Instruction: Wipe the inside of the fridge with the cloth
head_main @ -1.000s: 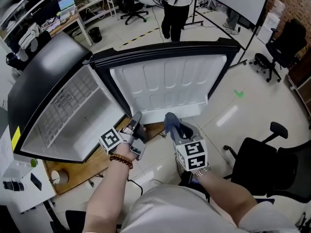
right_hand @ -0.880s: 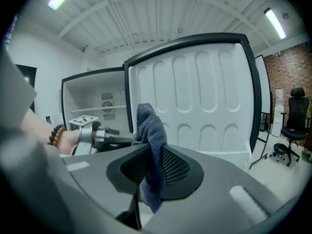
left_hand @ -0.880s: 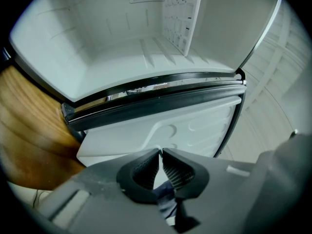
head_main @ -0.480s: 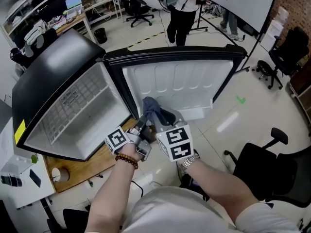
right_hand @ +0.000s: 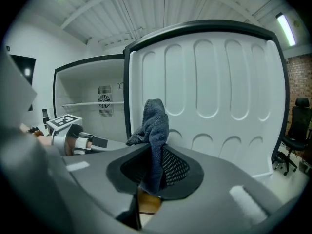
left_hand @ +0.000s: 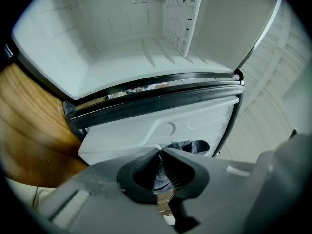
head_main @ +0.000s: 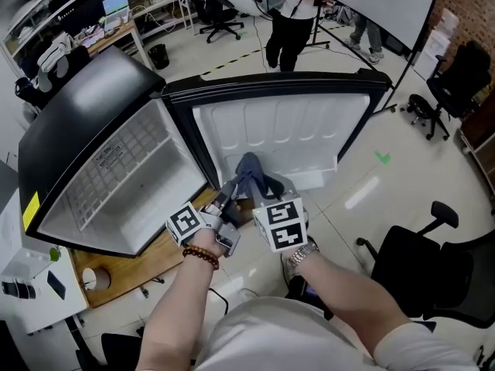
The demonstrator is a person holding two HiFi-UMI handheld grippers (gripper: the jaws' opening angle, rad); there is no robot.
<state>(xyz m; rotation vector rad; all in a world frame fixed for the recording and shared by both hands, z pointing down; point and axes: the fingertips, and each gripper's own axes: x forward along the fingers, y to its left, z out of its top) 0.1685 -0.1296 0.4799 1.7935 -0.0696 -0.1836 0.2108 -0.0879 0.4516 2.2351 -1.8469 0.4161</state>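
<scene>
The small fridge stands open with a white, empty inside, and its door is swung wide. A blue-grey cloth sticks up from my right gripper, which is shut on it in front of the door's lower ledge. In the right gripper view the cloth rises between the jaws, before the ribbed door liner. My left gripper is shut with nothing in it, at the fridge's lower hinge corner. In its own view, the left gripper shows the cloth just behind it.
The fridge rests on a wooden board. A wire shelf stands inside the fridge. Black office chairs stand at the right and the far right. A person stands behind the door. A white table is at the lower left.
My right gripper has carried the cloth up and to the left, from beside the door's lower corner to in front of its lower ledge. The left gripper has kept still.
</scene>
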